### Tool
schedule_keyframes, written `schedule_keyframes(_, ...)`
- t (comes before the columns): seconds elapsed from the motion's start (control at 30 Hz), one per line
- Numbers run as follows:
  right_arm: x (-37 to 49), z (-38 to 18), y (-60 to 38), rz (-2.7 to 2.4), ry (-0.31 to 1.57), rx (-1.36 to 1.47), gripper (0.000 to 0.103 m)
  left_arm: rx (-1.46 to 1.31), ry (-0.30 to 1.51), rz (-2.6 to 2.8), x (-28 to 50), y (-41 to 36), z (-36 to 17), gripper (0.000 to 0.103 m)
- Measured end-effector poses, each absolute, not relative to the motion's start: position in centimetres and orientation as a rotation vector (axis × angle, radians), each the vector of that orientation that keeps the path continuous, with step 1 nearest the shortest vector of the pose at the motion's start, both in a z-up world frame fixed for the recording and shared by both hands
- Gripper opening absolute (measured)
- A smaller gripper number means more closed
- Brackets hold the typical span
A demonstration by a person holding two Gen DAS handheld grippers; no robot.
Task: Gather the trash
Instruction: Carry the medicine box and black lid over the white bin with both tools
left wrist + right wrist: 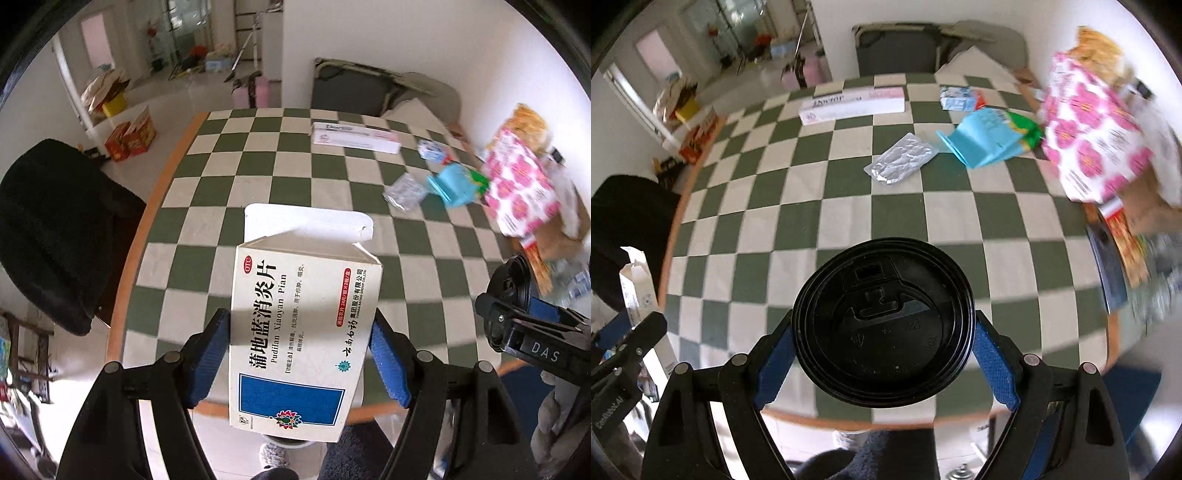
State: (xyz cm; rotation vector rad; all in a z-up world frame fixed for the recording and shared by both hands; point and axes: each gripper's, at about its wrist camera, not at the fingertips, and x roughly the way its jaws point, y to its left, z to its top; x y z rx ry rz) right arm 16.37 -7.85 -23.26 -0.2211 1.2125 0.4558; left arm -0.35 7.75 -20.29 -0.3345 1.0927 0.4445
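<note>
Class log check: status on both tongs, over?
Left tongs shut on medicine box. Right tongs shut on lidded cup. Foil pack remains; nothing blocking.

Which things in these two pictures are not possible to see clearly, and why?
- Cup, right wrist view: its black lid hides the body and contents.
- Medicine box, left wrist view: inside unseen, only the printed face shows.
- Pile by the floral box, both views: motion blur.
- Long white box: print too small.
</note>
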Motion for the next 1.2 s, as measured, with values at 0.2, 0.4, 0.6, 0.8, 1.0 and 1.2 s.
schedule_keyframes(0.2, 6.1, -21.4, -11.6, 0.404, 1.191, -0.129, 0.090, -0.324, 1.103, 0.356, -7.5, 6.2, -20.5, 0.071)
schedule_keyframes(0.4, -2.5, -24.3, -14.8, 0.411, 1.303, -0.029, 0.090, -0.461, 1.219, 0.298, -13.2, 5.7, -25.1, 0.071)
schedule_keyframes(0.6, -6.9, -33.6, -17.6, 0.434, 1.538, 0.133, 0.090, -0.646, 1.361, 0.296, -16.6, 5.5, -35.0, 0.071)
schedule_keyframes(0.8, -8.3, -48.5, -20.3, 0.366, 1.751, 0.299, 0.090, -0.790, 1.461, 0.327, -16.8, 5.6, -49.1, 0.071)
schedule_keyframes(1.0, -7.8, -62.7, -20.4, 0.309, 1.836, 0.329, 0.090, -0.928, 1.553, 0.297, -15.9, 6.1, -63.2, 0.071)
schedule_keyframes(1.2, -6.9, -74.2, -18.5, 0.314, 1.886, 0.289, 0.090, -0.998, 1.596, 0.303, -16.2, 7.0, -72.2, 0.100)
